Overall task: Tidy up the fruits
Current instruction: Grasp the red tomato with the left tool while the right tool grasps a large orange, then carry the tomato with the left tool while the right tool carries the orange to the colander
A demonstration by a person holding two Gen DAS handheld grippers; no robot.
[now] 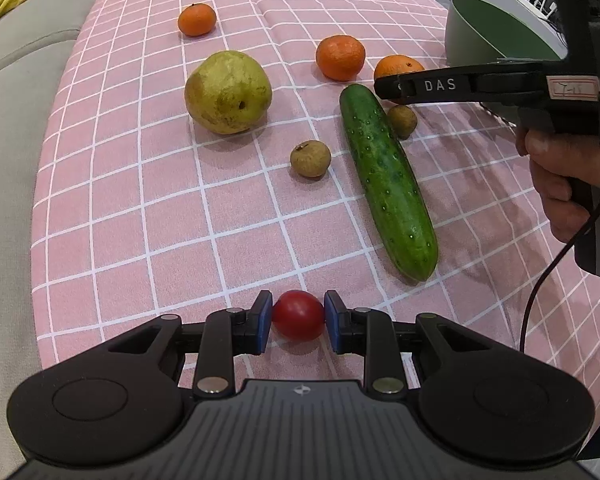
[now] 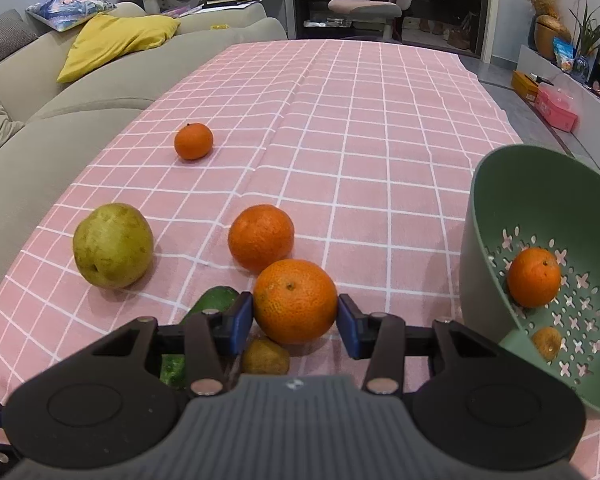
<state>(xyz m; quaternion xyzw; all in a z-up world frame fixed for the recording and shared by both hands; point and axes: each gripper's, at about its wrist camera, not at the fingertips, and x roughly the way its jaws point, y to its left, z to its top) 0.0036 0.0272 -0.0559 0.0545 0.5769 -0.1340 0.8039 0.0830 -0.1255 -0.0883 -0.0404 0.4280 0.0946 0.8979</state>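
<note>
My left gripper [image 1: 297, 309] is shut on a small red tomato [image 1: 299, 320] that rests low on the pink checked cloth [image 1: 140, 200]. My right gripper [image 2: 296, 314] is shut on a large orange [image 2: 294, 300], both blue pads pressing its sides. In the left wrist view that gripper [image 1: 388, 85] reaches in from the right over the same orange [image 1: 398, 65]. On the cloth lie a pear [image 1: 228, 92], two more oranges [image 1: 340, 57] [image 1: 197, 19], a cucumber [image 1: 388, 180] and two brown longans [image 1: 310, 159] [image 1: 402, 120].
A green colander [image 2: 540, 208] stands tilted at the right and holds an orange [image 2: 534, 278] and a small brown fruit [image 2: 546, 342]. A grey sofa [image 2: 60, 128] runs along the table's left edge. A hand [image 1: 560, 184] holds the right gripper's handle.
</note>
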